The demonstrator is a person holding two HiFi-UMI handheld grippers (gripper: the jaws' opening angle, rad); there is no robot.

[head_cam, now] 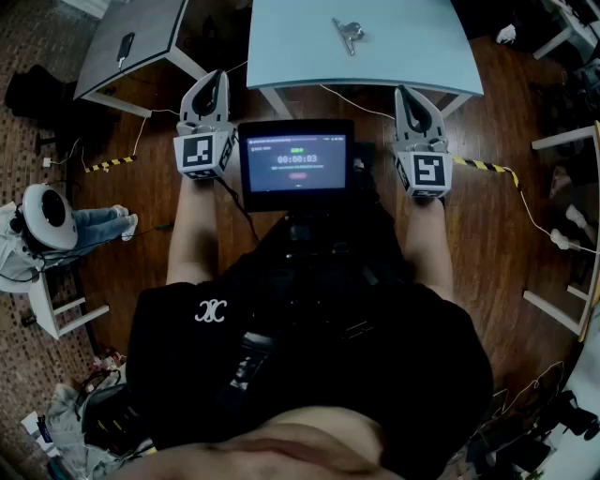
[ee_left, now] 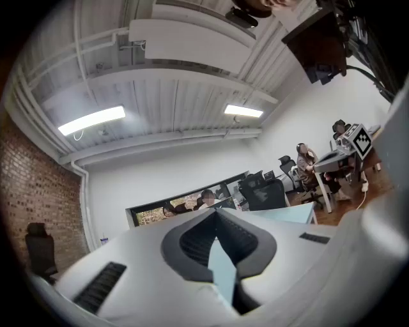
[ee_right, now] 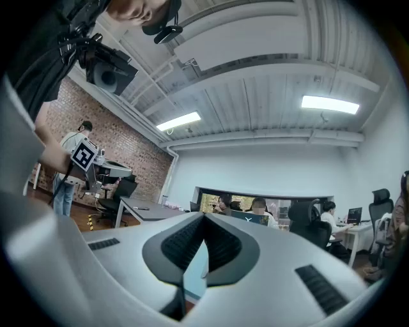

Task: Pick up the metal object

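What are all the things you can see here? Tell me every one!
metal object: one, silvery, on the light blue table.
light blue table: one, pale blue, straight ahead, beyond both grippers.
grey table: one, grey, ahead to the left.
small dark thing: one, black, on the grey table; too small to identify.
screen: one, black and lit, between the grippers.
striped tape: two strips, yellow and black, on the wooden floor.
left gripper: one, pale grey, jaws shut, empty, short of the table.
right gripper: one, pale grey, jaws shut, empty, short of the table.
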